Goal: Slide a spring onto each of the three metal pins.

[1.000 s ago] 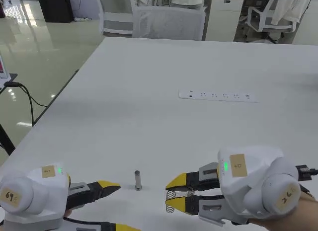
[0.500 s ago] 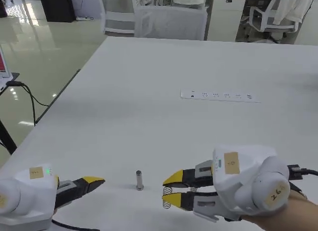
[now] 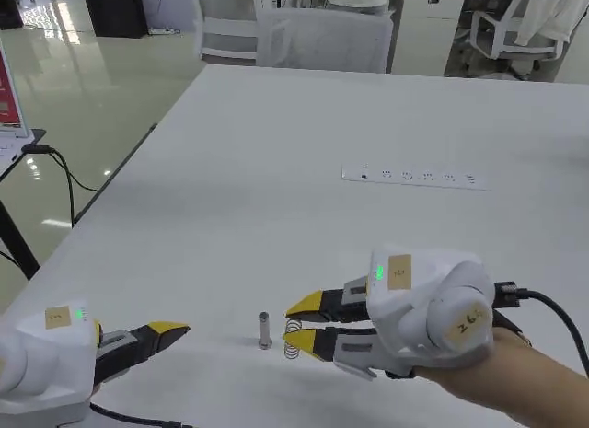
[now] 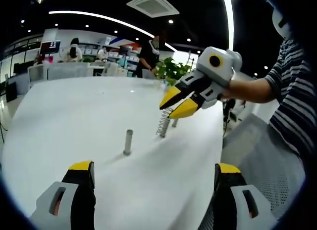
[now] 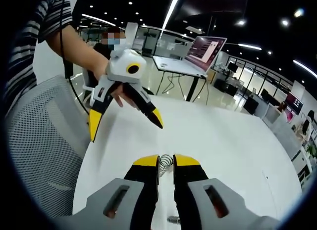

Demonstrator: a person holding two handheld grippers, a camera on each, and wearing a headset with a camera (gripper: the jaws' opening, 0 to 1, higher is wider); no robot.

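A short metal pin [image 3: 264, 329] stands upright on the white table [image 3: 304, 216] near its front edge. My right gripper [image 3: 296, 322] is shut on a small wire spring [image 3: 293, 340], which hangs from its yellow tips just right of the pin. In the right gripper view the spring [image 5: 166, 162] sits pinched between the jaws. My left gripper [image 3: 168, 333] stands open to the left of the pin, holding nothing. From the left gripper view, the pin [image 4: 128, 142] is ahead, the spring [image 4: 163, 123] beyond it, and a second pin [image 4: 174, 122] just behind the spring.
A white power strip [image 3: 414, 178] lies flat at mid-table, far from the pin. The table's left edge [image 3: 120, 175] drops to a glossy floor with a black cable. Mesh chairs [image 3: 322, 41] stand beyond the far edge.
My right gripper has carried the spring leftward, closing most of the gap to the pin. The left gripper stays open at the lower left. The head camera has shifted.
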